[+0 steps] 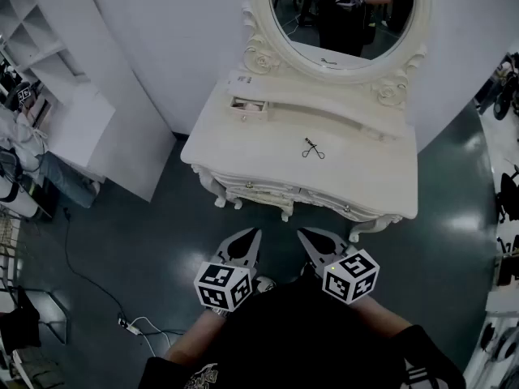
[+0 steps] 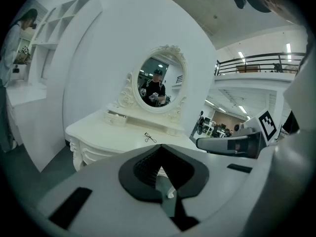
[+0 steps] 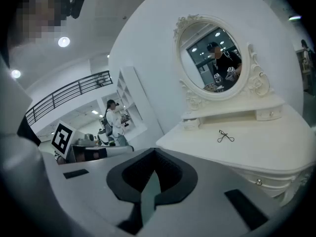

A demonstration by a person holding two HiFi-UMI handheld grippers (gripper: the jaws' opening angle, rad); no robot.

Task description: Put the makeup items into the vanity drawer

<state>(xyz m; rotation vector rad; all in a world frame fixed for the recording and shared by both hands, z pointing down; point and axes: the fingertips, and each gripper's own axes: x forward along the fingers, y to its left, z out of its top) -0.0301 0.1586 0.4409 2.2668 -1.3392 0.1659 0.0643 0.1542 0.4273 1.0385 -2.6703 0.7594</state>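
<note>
A white vanity table (image 1: 243,148) with an oval mirror (image 1: 345,23) stands ahead of me. A black eyelash curler (image 1: 313,149) lies alone near the middle of its top; it also shows in the left gripper view (image 2: 150,138) and the right gripper view (image 3: 225,137). A small drawer box (image 1: 249,106) sits at the top's back left. The front drawers (image 1: 268,189) look closed. My left gripper (image 1: 253,235) and right gripper (image 1: 303,235) hover side by side over the floor, short of the vanity's front edge. Both are shut and hold nothing.
White shelving (image 1: 49,55) lines the wall at the left. A cable and power strip (image 1: 134,327) lie on the dark floor at the lower left. A person (image 3: 114,122) stands far off by the shelves. A curved white wall (image 1: 162,23) backs the vanity.
</note>
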